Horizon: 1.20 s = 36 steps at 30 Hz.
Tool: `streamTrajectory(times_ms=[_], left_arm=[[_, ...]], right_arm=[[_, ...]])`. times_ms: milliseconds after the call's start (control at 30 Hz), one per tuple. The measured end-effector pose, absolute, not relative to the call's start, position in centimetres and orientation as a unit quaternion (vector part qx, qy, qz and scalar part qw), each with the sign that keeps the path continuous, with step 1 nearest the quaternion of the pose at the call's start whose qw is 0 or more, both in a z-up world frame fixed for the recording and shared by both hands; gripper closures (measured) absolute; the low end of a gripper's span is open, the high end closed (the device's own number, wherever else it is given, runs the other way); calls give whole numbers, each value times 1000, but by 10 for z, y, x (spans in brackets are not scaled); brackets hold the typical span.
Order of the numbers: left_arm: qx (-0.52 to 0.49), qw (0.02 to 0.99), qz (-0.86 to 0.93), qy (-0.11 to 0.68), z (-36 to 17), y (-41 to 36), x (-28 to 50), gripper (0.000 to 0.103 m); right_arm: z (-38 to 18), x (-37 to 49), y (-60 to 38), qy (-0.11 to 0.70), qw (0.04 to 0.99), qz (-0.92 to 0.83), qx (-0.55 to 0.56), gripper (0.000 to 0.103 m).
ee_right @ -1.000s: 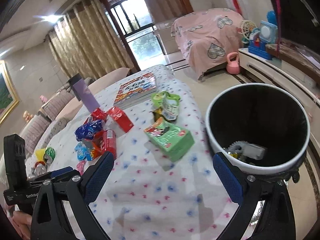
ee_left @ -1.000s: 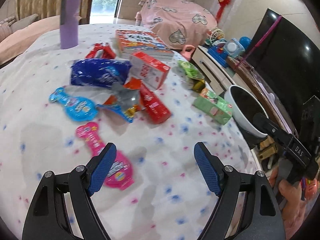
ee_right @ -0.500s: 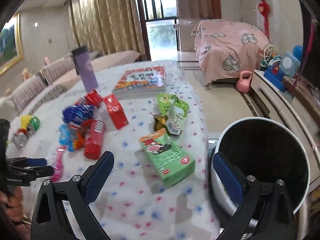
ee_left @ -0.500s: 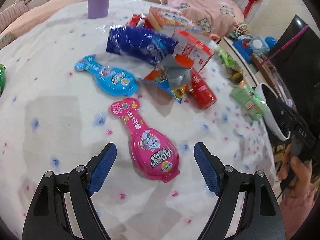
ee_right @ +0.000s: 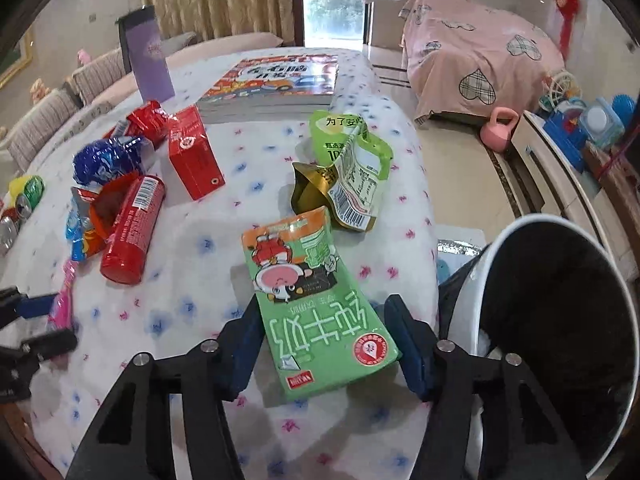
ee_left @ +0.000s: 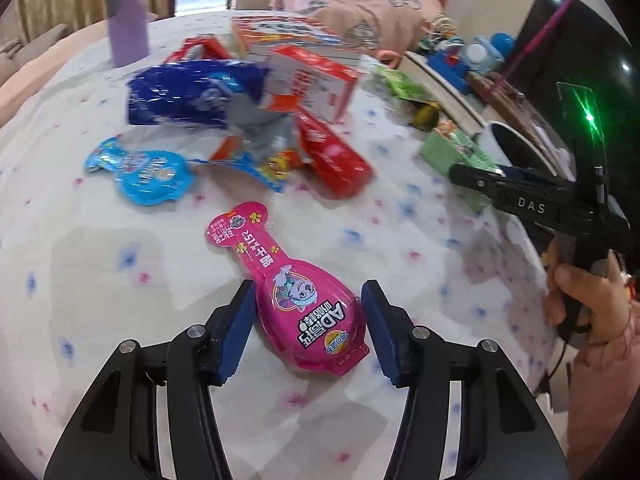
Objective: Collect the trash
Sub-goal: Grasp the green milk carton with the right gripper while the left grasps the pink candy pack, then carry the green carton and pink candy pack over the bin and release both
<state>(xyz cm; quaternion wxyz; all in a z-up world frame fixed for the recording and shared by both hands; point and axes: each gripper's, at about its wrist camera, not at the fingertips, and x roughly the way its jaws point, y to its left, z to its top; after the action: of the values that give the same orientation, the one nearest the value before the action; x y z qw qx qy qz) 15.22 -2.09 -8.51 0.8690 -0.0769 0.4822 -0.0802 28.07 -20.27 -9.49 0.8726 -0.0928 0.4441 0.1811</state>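
Note:
A pink bottle-shaped snack packet (ee_left: 304,300) lies flat on the white dotted tablecloth (ee_left: 120,320). My left gripper (ee_left: 309,283) is closing, and both blue pads touch the packet's wide end. A green milk carton (ee_right: 316,312) lies near the table's right edge. My right gripper (ee_right: 323,300) is closing as well, its pads against the carton's two sides. The white bin with a black inside (ee_right: 520,232) stands just right of the carton, below the table edge.
More trash lies beyond: a red tube (ee_right: 132,232), a red box (ee_right: 194,156), a blue wrapper (ee_left: 188,92), a blue packet (ee_left: 148,172), a torn green pouch (ee_right: 352,168). A book stack (ee_right: 276,84) and a purple cup (ee_right: 150,60) stand at the back. A hand (ee_left: 584,300) holds the right tool.
Both grippers dropped toward the table and narrowed. The left now brackets the pink packet. The right swung left from the bin to the green carton.

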Motion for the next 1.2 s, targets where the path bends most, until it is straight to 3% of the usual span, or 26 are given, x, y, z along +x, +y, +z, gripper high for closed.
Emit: streamTrajectory(times_ms=[567, 1200], left_arm=[[-67, 874, -149, 457, -56, -62, 151, 50], [-32, 881, -202, 427, -29, -127, 172, 50]], right_arm=[[-54, 207, -256, 396, 897, 179, 75, 49], [-38, 186, -313, 363, 916, 124, 115, 49]])
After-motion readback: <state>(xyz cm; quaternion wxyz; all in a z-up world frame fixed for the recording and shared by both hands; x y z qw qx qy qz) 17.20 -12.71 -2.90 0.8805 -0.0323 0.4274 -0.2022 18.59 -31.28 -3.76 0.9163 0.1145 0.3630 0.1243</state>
